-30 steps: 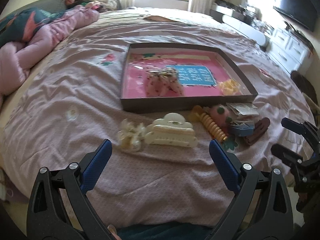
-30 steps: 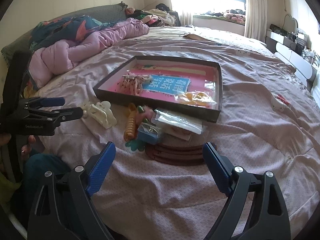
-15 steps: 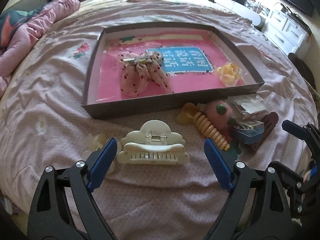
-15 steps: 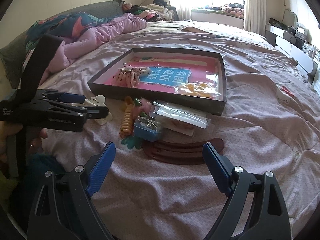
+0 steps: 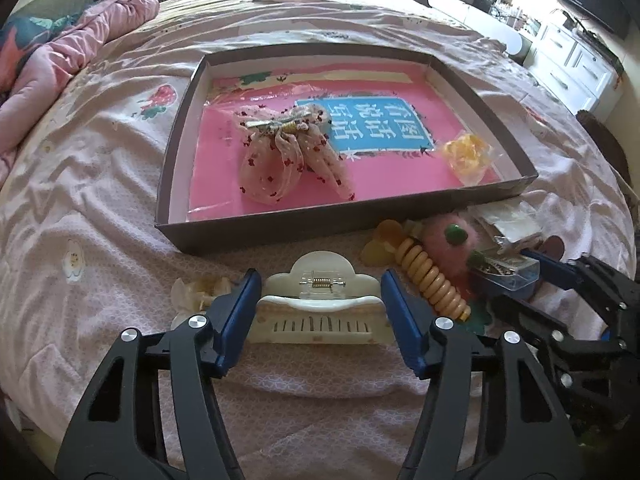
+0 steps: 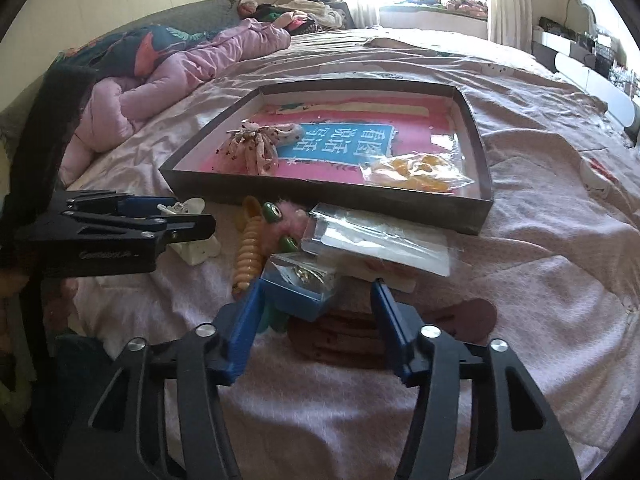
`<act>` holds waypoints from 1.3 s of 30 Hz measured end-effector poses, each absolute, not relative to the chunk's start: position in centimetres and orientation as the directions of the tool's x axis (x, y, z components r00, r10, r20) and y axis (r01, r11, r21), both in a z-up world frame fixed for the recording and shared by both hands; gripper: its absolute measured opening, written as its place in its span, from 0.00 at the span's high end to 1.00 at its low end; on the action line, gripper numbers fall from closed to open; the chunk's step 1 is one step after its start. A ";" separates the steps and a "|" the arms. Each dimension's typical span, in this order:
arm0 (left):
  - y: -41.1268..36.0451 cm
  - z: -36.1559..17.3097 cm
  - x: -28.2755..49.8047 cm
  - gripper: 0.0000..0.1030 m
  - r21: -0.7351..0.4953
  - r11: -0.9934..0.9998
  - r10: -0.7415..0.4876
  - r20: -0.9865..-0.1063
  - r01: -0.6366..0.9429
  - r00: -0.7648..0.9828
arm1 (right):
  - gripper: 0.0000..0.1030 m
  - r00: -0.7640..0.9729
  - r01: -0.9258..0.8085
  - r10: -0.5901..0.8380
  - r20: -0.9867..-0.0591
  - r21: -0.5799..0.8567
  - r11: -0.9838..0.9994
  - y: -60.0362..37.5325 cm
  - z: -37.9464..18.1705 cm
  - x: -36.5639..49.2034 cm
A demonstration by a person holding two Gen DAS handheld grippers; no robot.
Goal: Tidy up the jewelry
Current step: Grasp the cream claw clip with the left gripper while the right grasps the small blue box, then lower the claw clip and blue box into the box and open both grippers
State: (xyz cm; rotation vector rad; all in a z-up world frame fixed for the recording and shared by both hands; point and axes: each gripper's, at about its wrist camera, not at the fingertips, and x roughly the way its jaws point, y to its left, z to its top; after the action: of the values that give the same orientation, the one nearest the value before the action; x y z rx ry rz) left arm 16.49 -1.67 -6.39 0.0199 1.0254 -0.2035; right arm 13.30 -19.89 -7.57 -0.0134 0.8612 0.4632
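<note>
A cream claw hair clip lies on the pink bedspread in front of a shallow dark tray. My left gripper straddles the clip, its blue pads touching or nearly touching both ends. My right gripper is partly closed around a small blue box of jewelry, with a gap on the right side. The tray, also in the right wrist view, holds a sheer dotted bow clip and a bag of yellow pieces.
Beside the clip lie an orange spiral hair tie, a pink fuzzy clip, clear packets, a brown headband and a small cream flower clip. A pink duvet is bunched at the far left.
Both grippers moved forward and narrowed. The left one has come around the cream claw clip; the right one has come around the blue box.
</note>
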 end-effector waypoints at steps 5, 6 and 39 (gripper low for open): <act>-1.7 -6.0 16.1 0.49 -0.108 0.977 -0.190 -0.840 0.186 0.508 | 0.62 0.561 -0.417 0.409 -0.720 0.181 0.891 -19.6 -7.5 13.4; -1.7 -5.8 16.0 0.49 -0.118 0.975 -0.200 -0.836 0.188 0.511 | 0.62 0.562 -0.417 0.411 -0.718 0.183 0.890 -19.7 -7.4 13.3; -6.3 -0.7 15.2 0.49 -0.145 0.947 -0.291 -0.759 0.285 0.582 | 0.67 0.667 -0.326 0.388 -0.635 0.219 0.920 -28.9 -1.7 10.5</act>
State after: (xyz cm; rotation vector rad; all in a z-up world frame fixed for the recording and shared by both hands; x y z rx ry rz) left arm 15.20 -6.35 -0.71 -0.0071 0.8877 -0.3365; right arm 10.52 -28.86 -1.70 0.0894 0.7371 0.4035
